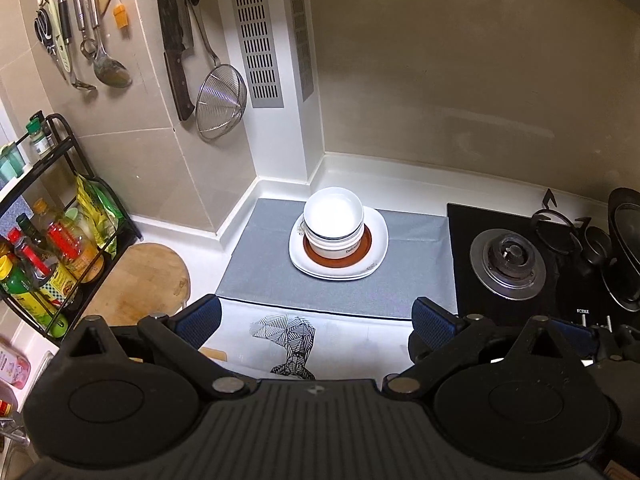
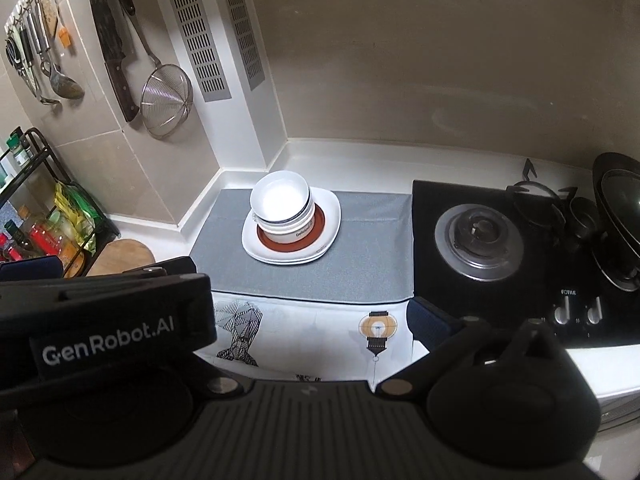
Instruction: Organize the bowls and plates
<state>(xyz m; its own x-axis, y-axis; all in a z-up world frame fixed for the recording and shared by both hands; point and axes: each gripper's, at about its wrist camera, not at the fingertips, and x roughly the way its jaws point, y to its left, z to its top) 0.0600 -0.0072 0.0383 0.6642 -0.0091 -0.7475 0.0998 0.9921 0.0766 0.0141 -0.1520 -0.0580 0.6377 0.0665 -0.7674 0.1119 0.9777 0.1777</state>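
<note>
White bowls (image 1: 334, 212) (image 2: 280, 196) are stacked inside each other on a red-rimmed plate (image 1: 366, 246) (image 2: 318, 226), which lies on white squarish plates (image 1: 378, 236) (image 2: 330, 216) on a grey mat (image 1: 412, 264) (image 2: 360, 256). My left gripper (image 1: 316, 320) is open and empty, held back from the stack above the white counter. My right gripper (image 2: 312, 312) is open and empty too; its left finger is hidden behind the left gripper's body (image 2: 104, 320).
A gas hob (image 1: 508, 260) (image 2: 480, 240) with a dark pan (image 2: 616, 216) lies right of the mat. A black spice rack (image 1: 52, 232), a round wooden board (image 1: 140, 284) and hanging utensils (image 1: 220, 96) are left. A printed cloth (image 2: 304, 328) lies nearest.
</note>
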